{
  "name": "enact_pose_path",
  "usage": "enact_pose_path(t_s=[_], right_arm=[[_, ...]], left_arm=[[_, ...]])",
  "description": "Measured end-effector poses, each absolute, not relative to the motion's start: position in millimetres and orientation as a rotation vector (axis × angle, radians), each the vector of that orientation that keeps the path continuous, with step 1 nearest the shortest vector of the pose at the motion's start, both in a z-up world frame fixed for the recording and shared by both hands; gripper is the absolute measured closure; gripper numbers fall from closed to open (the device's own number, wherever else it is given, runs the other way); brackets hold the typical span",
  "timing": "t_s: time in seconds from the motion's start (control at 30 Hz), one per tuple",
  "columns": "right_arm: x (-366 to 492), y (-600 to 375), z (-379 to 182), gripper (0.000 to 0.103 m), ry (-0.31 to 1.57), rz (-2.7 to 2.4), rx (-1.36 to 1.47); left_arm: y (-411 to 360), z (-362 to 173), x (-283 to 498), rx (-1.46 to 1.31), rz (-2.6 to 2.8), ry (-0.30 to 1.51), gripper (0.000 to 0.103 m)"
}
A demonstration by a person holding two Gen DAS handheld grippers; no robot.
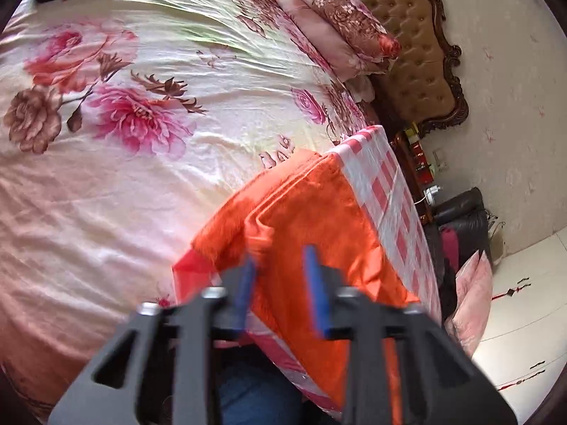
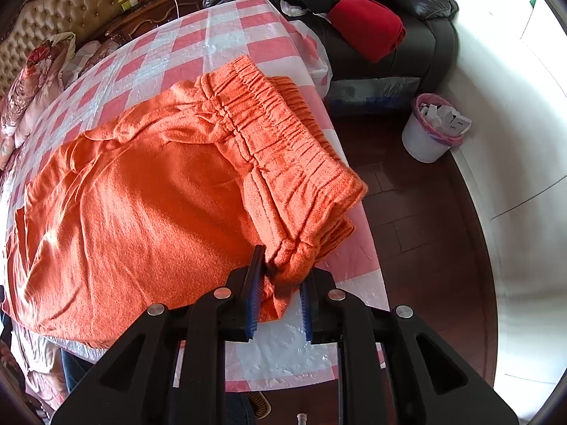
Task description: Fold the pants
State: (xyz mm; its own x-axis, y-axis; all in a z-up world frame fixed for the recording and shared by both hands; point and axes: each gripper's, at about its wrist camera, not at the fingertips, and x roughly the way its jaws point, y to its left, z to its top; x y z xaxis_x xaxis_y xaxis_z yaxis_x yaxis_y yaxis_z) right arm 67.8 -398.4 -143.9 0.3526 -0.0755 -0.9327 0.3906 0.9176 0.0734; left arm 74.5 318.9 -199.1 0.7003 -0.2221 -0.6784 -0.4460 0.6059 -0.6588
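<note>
Pants (image 2: 159, 191) waistband corner pinched in right claw (image 2: 281, 283), on table (image 2: 248, 35).

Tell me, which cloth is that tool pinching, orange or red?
The orange pants on the checked table: the right tool pinches their waistband corner. The red cloth lies apart on the dark sofa.

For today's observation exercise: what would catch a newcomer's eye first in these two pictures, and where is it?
The bright orange pants dominate, lying on the red-and-white checked table cover, with the gathered waistband toward the table's edge. The right gripper pinches a bunched corner of that waistband. In the left wrist view, the big pink flowers on the bedspread stand out beyond the pants.
</note>
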Motion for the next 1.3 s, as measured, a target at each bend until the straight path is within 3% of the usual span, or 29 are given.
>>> enact_pose_path(t_s=[0.2, 0.37, 0.43, 0.47, 0.5, 0.57, 0.67, 0.87, 0.9, 0.93, 0.97, 1.13, 1.3], right_arm=[[71, -386, -124, 0.085, 1.128, -0.284, 0.321], [82, -371, -133, 0.083, 1.148, -0.291, 0.235], [79, -372, -139, 0.082, 1.16, -0.293, 0.239], [78, -372, -139, 0.083, 1.157, -0.29, 0.234], [78, -372, -139, 0.083, 1.158, -0.288, 0.228], [79, -370, -141, 0.082, 1.162, -0.288, 0.217], [80, -367, -142, 0.081, 1.164, -0.295, 0.197], [78, -368, -143, 0.081, 1.16, -0.296, 0.21], [78, -368, -144, 0.081, 1.161, -0.299, 0.212], [78, -368, -144, 0.081, 1.163, -0.3, 0.213], [78, -368, -143, 0.081, 1.165, -0.301, 0.214], [73, -354, -111, 0.082, 1.06, -0.26, 0.165], [77, -358, -139, 0.081, 1.141, -0.279, 0.147]], left_arm=[[305, -139, 82, -0.6, 0.255, 0.722, 0.098], [320, -191, 85, -0.708, 0.286, 0.855, 0.097], [319, -186, 81, -0.686, 0.303, 0.853, 0.091], [322, -181, 79, -0.671, 0.335, 0.843, 0.075], [326, -176, 81, -0.653, 0.343, 0.823, 0.07], [330, -158, 99, -0.606, 0.292, 0.789, 0.07], [323, -143, 145, -0.537, 0.093, 0.785, 0.056], [314, -165, 237, -0.434, -0.084, 0.917, 0.059], [312, -172, 246, -0.436, -0.12, 0.951, 0.068], [309, -177, 251, -0.413, -0.109, 0.981, 0.087], [308, -179, 252, -0.389, -0.098, 0.978, 0.094], [312, -140, 234, -0.352, -0.034, 0.846, 0.095], [328, -175, 250, -0.415, 0.061, 0.923, 0.095]])
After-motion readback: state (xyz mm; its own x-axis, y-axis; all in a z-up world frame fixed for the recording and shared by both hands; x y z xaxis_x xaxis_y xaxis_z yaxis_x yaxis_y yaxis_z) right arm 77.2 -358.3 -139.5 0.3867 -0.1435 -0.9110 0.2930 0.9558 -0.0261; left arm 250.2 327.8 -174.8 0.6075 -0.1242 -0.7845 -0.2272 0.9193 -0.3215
